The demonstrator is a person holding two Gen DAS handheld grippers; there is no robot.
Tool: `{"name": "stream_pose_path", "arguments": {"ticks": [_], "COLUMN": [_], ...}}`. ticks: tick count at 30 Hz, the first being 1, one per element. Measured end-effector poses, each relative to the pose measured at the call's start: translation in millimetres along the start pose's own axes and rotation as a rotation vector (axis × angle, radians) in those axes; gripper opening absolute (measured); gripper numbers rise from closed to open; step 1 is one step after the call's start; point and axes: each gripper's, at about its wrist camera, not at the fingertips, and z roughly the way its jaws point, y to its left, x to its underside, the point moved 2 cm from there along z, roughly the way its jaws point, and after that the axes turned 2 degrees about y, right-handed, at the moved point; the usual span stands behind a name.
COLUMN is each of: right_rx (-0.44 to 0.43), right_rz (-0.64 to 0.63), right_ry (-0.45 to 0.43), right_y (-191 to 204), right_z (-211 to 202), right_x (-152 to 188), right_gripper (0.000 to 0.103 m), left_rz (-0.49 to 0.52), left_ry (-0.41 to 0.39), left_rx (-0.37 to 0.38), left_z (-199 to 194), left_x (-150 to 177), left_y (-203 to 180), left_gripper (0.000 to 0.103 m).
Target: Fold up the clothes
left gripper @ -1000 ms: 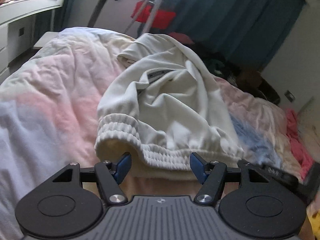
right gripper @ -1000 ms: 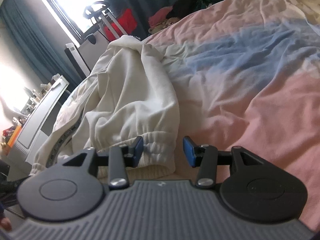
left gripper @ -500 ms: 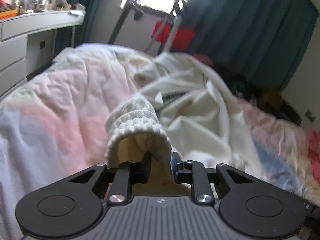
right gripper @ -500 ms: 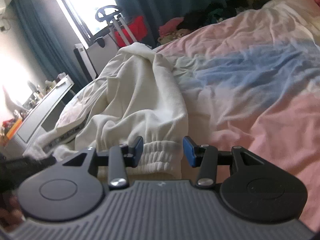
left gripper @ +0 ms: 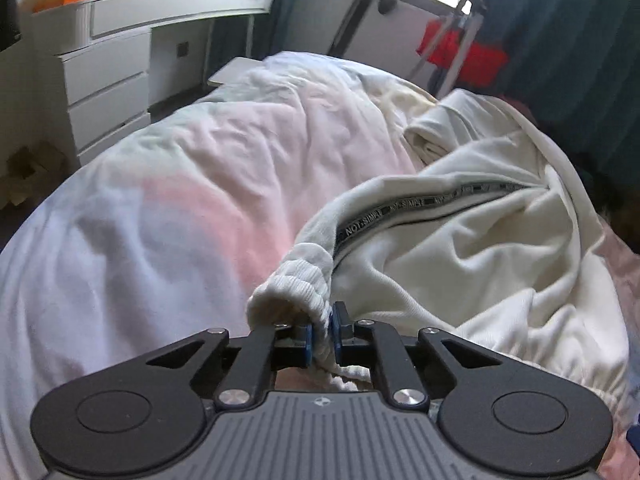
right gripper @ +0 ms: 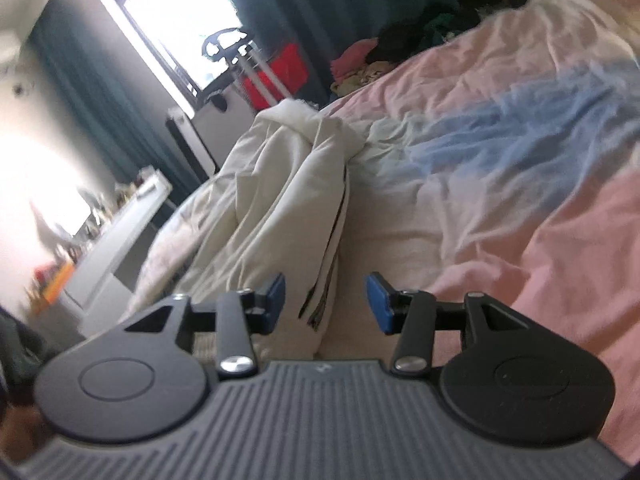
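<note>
Cream cotton sweatpants [left gripper: 480, 240] with ribbed elastic cuffs, crumpled on a pink, white and blue duvet-covered bed [left gripper: 160, 208]. Left tongs [left gripper: 321, 334] clamped on one ribbed cuff; right tongs [right gripper: 325, 300] spread apart, straddling the fabric's near edge.

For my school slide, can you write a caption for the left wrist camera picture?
The left gripper pinches the ribbed waistband of cream sweatpants lying on a pastel duvet.

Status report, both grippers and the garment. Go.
Left gripper shut on ribbed waistband of cream sweatpants. Right gripper open, fabric between fingers, not clamped. Sweatpants bunched on duvet. Nothing in the way.
</note>
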Motion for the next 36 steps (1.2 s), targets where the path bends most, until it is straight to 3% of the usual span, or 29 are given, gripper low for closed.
{"name": "stream_pose_path", "arguments": {"ticks": [3,8,13,16,18,22,24,28,35,36], "right_rx": [-0.035,-0.112,-0.117,-0.116,-0.117,-0.107,-0.105,-0.132,-0.152,-0.152], "right_rz": [0.091,0.176,0.204,0.203,0.202,0.168,0.139,0.115,0.081,0.089], "right_ry": [0.025,0.097,0.130,0.128,0.122,0.099,0.084,0.086,0.087,0.089], "right_y": [-11,-17,-18,-18,-17,-15,-12,-4,9,8], "right_z": [3,16,33,35,35,36,34,35,34,35], "right_x": [0,6,9,8,9,8,7,8,13,13], "right_gripper": [0.065,0.069,0.069,0.069,0.069,0.069,0.069,0.069,0.069,0.069], "left_rz": [-0.026,0.017,0.154,0.108,0.068,-0.024,-0.086,-0.195,-0.377,-0.390], "left_ry": [0.024,0.018,-0.026,0.001,-0.005,0.099,0.103,0.073,0.000,0.001], "left_rx": [0.072,0.136,0.137,0.219,0.212,0.192,0.202,0.299,0.524,0.495], "left_z": [-8,-28,-39,-34,-23,19,25,19,2,5], "left_x": [-2,-1,4,5,0,-10,-12,-19,-33,-34], "left_y": [10,19,4,0,1,5,10,28,65,69], "left_gripper": [0.020,0.052,0.054,0.057,0.058,0.051,0.046,0.011,0.011,0.011]}}
